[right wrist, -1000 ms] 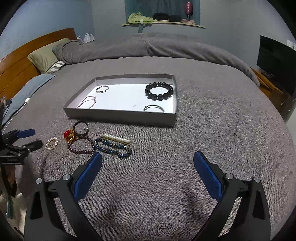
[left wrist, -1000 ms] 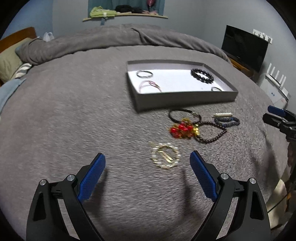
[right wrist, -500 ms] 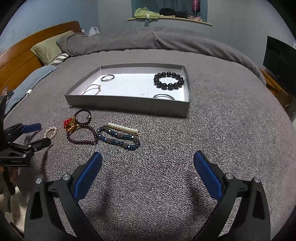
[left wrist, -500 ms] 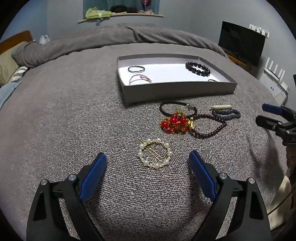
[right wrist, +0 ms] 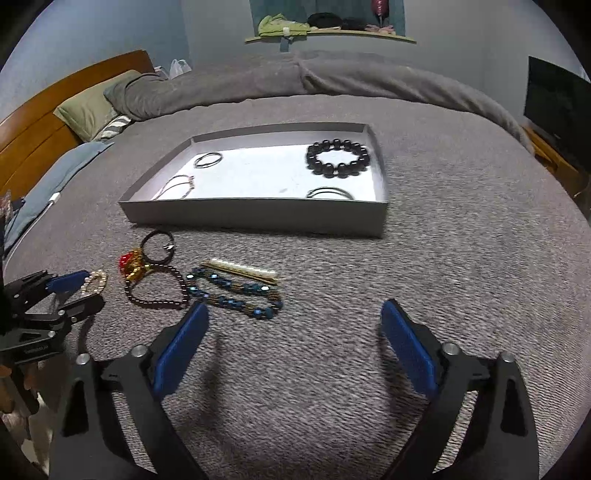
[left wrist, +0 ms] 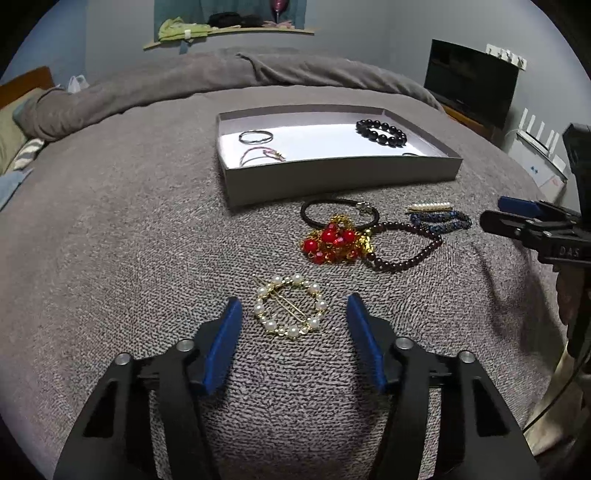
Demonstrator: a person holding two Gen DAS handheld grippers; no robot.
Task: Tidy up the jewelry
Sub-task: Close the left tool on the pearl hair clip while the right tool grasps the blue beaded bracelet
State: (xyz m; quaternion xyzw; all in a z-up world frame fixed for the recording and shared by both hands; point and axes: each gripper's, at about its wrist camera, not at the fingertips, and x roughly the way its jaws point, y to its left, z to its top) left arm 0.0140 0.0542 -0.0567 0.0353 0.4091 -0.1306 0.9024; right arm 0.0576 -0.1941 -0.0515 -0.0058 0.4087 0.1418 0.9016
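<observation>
The left hand-held gripper (left wrist: 293, 314) straddles the pearl hair clip (left wrist: 290, 310) on the bed (left wrist: 110, 221), fingers wide, likely to pinch it for the tray (left wrist: 340, 173) (4 pieces inside). The right hand-held gripper (right wrist: 293, 332) hovers wide, empty.

Grey bedspread (right wrist: 443, 258) covering the bed, with a wooden headboard (right wrist: 55, 110) and olive pillow (right wrist: 92, 107) at left, a wall shelf (right wrist: 332, 33) bearing green cloth (right wrist: 277, 26), a dark television (left wrist: 469, 81), and a white router (left wrist: 539, 136).
</observation>
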